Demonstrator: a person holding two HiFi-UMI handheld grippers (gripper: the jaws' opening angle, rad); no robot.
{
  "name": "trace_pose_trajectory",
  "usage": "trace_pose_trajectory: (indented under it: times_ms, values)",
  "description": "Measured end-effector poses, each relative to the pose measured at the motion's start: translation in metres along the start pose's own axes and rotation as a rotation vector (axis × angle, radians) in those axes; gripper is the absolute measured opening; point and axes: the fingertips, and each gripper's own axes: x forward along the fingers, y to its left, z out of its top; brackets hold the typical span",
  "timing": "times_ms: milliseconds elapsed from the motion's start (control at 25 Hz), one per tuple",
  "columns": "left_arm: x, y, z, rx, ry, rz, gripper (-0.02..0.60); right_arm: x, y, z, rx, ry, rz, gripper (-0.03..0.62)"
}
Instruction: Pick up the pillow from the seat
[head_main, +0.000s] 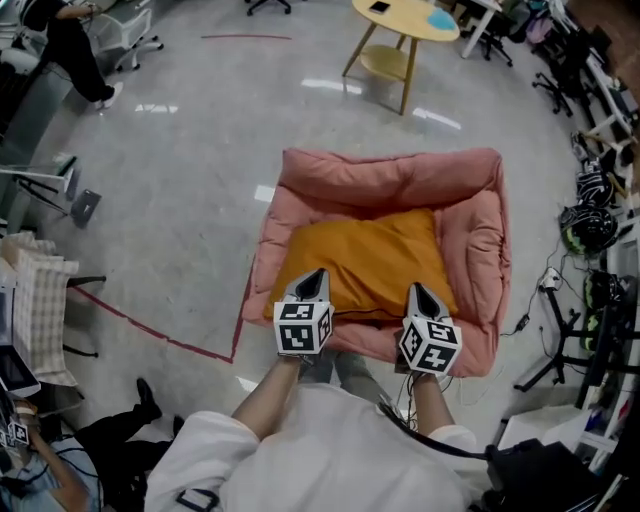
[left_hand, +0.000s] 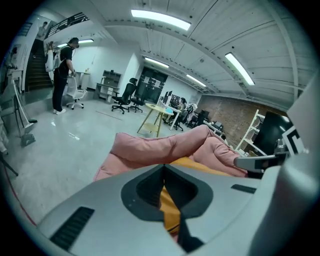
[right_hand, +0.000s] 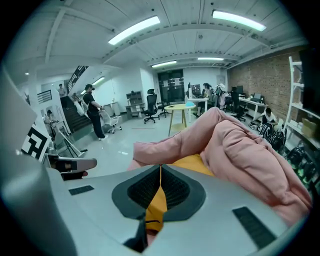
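Fingers (right_hand: 137, 192) of my left gripper (head_main: 314, 274) and right gripper (head_main: 414, 292) are clenched on the pillow's (head_main: 375, 255) near edge. The pillow lies flat in the pink seat (head_main: 390, 170). I'd lift both sides evenly, straight up, so the fabric doesn't slip.

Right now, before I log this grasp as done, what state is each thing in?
pillow: lying in the seat, near edge pinched at two spots.
left gripper: shut on the pillow.
right gripper: shut on the pillow.
seat: on the floor, pillow inside.
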Motion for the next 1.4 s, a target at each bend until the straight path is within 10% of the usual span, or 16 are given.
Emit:
trace_pose_trajectory:
  times_ms: [640,800,1400]
  values:
    - [0.053,-0.002,-0.005,-0.028,0.113,0.122,0.009,0.081,-0.037,0.022,-0.109,0.133,0.071,0.035]
    - [0.065,0.001,-0.003,-0.038,0.123,0.133,0.013,0.106,-0.037,0.027,-0.141,0.169,0.128,0.122]
    - [0.107,0.028,-0.087,-0.164,0.384,0.167,0.346,0.185,-0.052,-0.017,-0.363,0.383,0.256,0.249]
